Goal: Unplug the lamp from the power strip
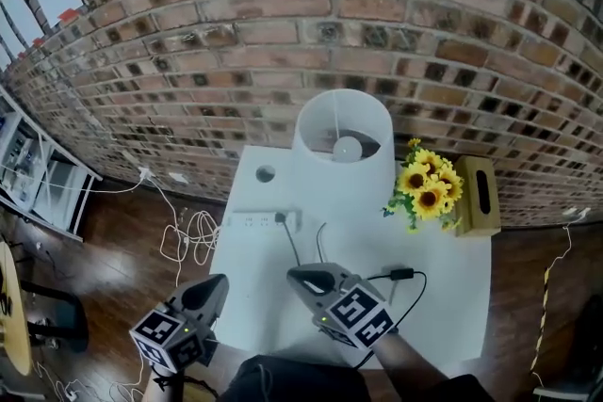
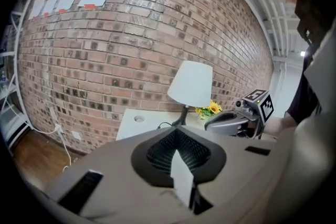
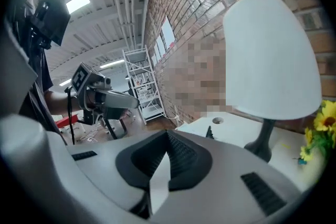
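Observation:
The lamp [image 1: 344,132] with a white shade stands at the back of the white table [image 1: 443,297]. A white power strip [image 1: 252,221] lies at the table's left, with a black plug [image 1: 281,218] in its right end and a black cord running toward me. My right gripper [image 1: 298,275] hovers over the table's near edge, shut and empty, short of the strip. My left gripper [image 1: 217,283] is off the table's near left corner, jaws together, holding nothing. The left gripper view shows the lamp [image 2: 191,83] and right gripper [image 2: 210,126] ahead.
Yellow sunflowers [image 1: 429,188] and a wooden tissue box [image 1: 479,195] stand at the table's right. A second black plug [image 1: 400,274] with a looped cord lies near my right gripper. White cables [image 1: 184,235] trail on the wooden floor at left. A brick wall is behind.

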The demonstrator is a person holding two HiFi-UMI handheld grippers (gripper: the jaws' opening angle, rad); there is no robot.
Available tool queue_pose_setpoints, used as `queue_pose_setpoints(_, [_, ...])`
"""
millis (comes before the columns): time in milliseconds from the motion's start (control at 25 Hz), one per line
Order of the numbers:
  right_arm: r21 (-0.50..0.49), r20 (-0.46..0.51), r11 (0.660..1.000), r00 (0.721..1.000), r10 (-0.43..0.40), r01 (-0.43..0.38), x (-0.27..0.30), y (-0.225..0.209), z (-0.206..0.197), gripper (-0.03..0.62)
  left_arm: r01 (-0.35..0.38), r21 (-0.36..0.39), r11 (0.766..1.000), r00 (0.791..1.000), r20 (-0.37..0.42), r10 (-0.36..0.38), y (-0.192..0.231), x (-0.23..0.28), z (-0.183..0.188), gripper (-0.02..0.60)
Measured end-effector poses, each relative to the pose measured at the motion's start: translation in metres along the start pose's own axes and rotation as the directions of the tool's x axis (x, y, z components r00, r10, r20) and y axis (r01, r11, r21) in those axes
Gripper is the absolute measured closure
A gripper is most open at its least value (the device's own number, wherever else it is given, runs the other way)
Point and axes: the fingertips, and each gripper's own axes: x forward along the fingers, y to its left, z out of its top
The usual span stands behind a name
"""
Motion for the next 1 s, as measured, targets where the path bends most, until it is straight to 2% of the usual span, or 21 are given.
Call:
queue_pose_setpoints(120, [-0.005, -0.024, 0.998, 0.998, -0.055, 0.055, -0.004, -0.023, -0.009, 0.599, 0.003, 0.051, 0.999, 1.0, -0.022, -0.002, 0.009, 0.016, -0.003, 0.566])
queue_pose_setpoints(240, [-0.018, -0.045, 0.995, 0.994, -0.096, 0.095, 0.002, -0.044, -0.019, 0.599, 0.018, 0.063, 0.998, 0.999, -0.031, -0.016, 0.019, 0.032, -0.005, 0.566])
queue_pose_setpoints(400, [-0.029, -0.076, 0.989, 0.986, -0.146, 0.145, 0.014, -0.073, -0.036, 0.599, 0.089, 0.039, 0.995, 0.996, -0.032, -0.088, 0.02, 0.057, -0.001, 0.565])
queue_pose_setpoints(600, [-0.029, -0.115, 0.981, 0.975, -0.193, 0.19, 0.035, -0.096, -0.049, 0.597, 0.171, 0.06, 0.983, 0.981, -0.1, -0.165, 0.036, 0.093, -0.012, 0.566])
queue_pose_setpoints(840, [-0.041, -0.132, 0.976, 0.967, -0.218, 0.214, 0.058, -0.112, -0.053, 0.582, 0.24, 0.106, 0.965, 0.963, -0.156, -0.222, 0.046, 0.127, -0.019, 0.565])
queue_pose_setpoints(1000, [-0.065, -0.144, 0.973, 0.963, -0.228, 0.221, 0.072, -0.121, -0.058, 0.577, 0.236, 0.16, 0.959, 0.961, -0.183, -0.206, 0.058, 0.142, -0.021, 0.566])
